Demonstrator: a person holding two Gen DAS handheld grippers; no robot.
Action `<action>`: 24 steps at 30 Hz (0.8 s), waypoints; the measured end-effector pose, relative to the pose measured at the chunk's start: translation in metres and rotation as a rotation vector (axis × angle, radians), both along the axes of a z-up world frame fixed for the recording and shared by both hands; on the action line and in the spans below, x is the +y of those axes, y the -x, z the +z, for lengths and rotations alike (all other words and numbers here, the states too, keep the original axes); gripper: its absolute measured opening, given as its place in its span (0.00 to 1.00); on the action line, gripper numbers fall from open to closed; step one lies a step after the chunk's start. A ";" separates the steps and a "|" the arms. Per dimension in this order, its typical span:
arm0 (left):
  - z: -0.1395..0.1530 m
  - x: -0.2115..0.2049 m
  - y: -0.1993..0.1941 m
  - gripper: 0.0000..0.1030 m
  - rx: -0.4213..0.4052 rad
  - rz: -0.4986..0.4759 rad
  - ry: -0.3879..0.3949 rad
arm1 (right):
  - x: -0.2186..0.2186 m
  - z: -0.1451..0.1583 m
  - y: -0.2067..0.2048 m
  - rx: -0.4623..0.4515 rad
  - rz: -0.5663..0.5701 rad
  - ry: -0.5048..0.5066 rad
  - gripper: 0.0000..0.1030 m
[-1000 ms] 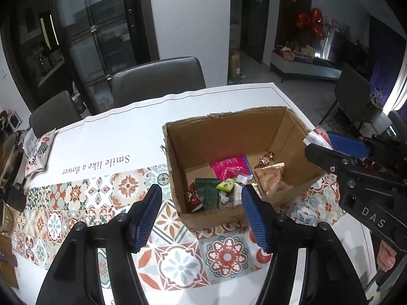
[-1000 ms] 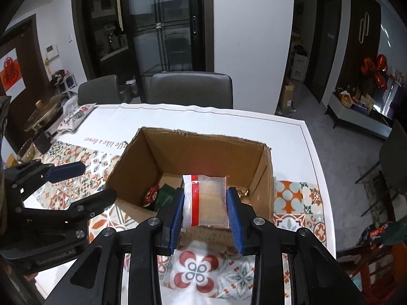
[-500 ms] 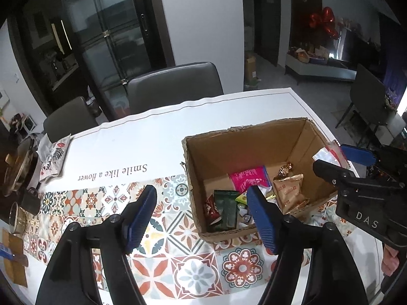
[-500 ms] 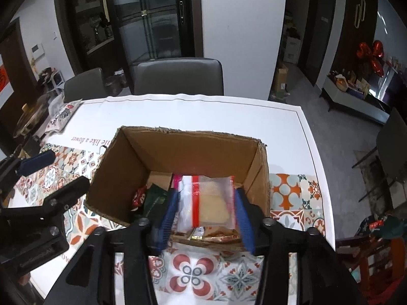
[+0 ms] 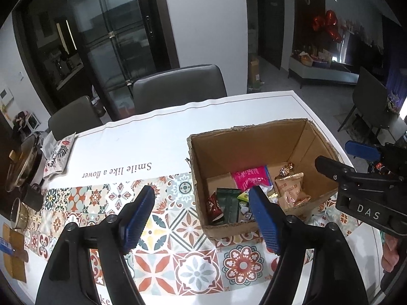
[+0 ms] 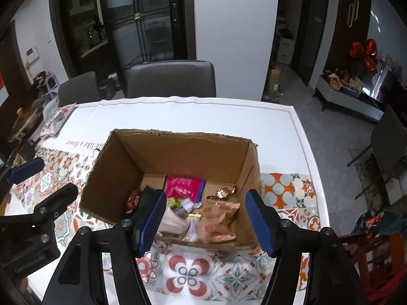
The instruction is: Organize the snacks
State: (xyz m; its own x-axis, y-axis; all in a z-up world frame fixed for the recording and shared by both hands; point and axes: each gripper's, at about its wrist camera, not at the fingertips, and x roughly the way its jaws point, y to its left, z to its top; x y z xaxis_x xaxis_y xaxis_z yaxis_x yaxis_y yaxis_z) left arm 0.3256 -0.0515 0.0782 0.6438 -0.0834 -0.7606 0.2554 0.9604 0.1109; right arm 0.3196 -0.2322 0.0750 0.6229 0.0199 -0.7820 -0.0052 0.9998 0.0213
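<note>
Cardboard box point(image 6: 122, 175), open-topped with ragged rim, holds mixed snack packets point(image 6: 184, 186).

From my seat I see a table point(image 6: 267, 117) under a white cloth printed with "Smile like a flower" point(image 5: 117, 171) and a band of patterned tiles point(image 5: 178, 231). Two grey chairs point(image 6: 171, 78) stand at its far side before dark glass doors point(image 6: 142, 17), and a folded printed cloth point(image 5: 58, 155) lies near the left edge beside a pot point(image 5: 21, 162) and a mug point(image 5: 34, 198). Red heart balloons point(image 6: 362, 50) hang over a low cabinet point(image 6: 348, 96) at far right.
</note>
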 end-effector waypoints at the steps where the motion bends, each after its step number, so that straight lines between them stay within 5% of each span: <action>1: 0.000 0.000 0.002 0.74 -0.005 -0.001 0.000 | 0.000 0.000 0.002 -0.006 -0.001 0.006 0.63; 14: 0.001 0.019 0.072 0.88 -0.127 0.033 0.124 | 0.006 0.009 0.080 -0.170 -0.013 0.064 0.81; 24: -0.006 0.023 0.141 1.00 -0.271 0.067 0.096 | 0.005 -0.007 0.152 -0.265 -0.041 0.049 0.85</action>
